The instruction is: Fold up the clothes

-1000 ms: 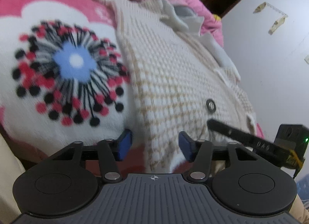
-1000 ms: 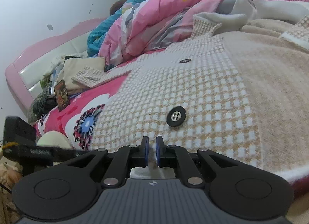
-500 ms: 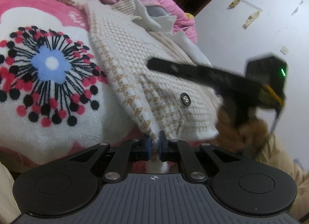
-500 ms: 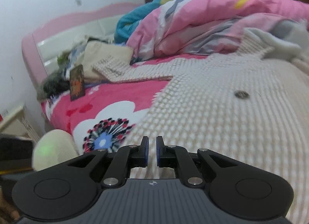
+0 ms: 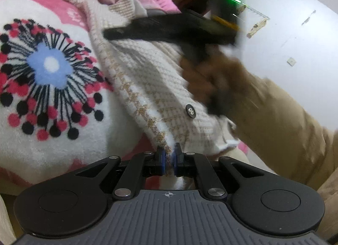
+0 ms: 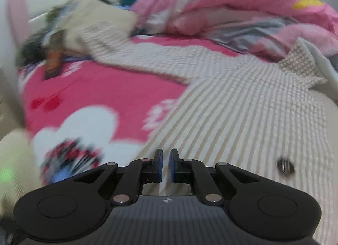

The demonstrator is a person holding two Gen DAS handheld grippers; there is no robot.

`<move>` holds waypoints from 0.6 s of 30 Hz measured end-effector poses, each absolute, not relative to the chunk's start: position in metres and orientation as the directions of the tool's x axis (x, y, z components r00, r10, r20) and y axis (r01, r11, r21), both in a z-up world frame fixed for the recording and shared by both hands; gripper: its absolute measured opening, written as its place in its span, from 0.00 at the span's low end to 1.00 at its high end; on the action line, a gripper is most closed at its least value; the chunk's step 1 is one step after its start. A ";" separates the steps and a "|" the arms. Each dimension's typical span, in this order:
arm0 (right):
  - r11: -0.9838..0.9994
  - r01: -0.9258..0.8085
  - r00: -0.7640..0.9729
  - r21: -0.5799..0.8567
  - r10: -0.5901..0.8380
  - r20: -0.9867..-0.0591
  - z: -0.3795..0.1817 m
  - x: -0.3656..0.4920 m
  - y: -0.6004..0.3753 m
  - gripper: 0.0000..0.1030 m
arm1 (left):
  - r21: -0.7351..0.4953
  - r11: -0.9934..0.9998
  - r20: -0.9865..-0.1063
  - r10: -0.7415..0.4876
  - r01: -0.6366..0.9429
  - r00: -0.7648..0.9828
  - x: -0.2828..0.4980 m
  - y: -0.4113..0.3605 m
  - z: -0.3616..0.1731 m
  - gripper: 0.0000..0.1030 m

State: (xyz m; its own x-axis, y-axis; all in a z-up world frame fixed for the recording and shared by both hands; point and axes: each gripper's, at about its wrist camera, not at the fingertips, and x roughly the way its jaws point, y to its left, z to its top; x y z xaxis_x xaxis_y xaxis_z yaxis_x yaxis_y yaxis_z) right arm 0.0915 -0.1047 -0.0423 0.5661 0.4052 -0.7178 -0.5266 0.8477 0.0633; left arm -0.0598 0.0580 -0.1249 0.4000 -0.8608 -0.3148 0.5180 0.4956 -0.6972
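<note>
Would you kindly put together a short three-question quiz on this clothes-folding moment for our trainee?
1. True or false: the left tool is shut on the hem of the knitted cardigan.
2. What lies between the pads of the right tool? A) a sleeve B) nothing C) a button
3. Fill in: the bedspread under the cardigan shows a large ____ with a blue centre.

Key: 1 true; 2 B; 3 flower.
</note>
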 end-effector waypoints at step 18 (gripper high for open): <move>0.880 -0.416 0.636 0.229 0.462 -0.618 -0.033 0.168 -0.111 0.06 | -0.720 0.492 -0.337 -0.864 0.488 0.374 -0.051 0.063 -0.134 0.05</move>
State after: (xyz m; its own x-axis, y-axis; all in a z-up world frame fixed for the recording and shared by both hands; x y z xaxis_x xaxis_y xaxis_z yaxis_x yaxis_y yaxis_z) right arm 0.1678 -0.1112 -0.0325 0.6360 0.4621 -0.6181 -0.4164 0.8798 0.2293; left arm -0.0514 0.0635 -0.1337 0.3736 -0.8640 -0.3374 0.4885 0.4925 -0.7203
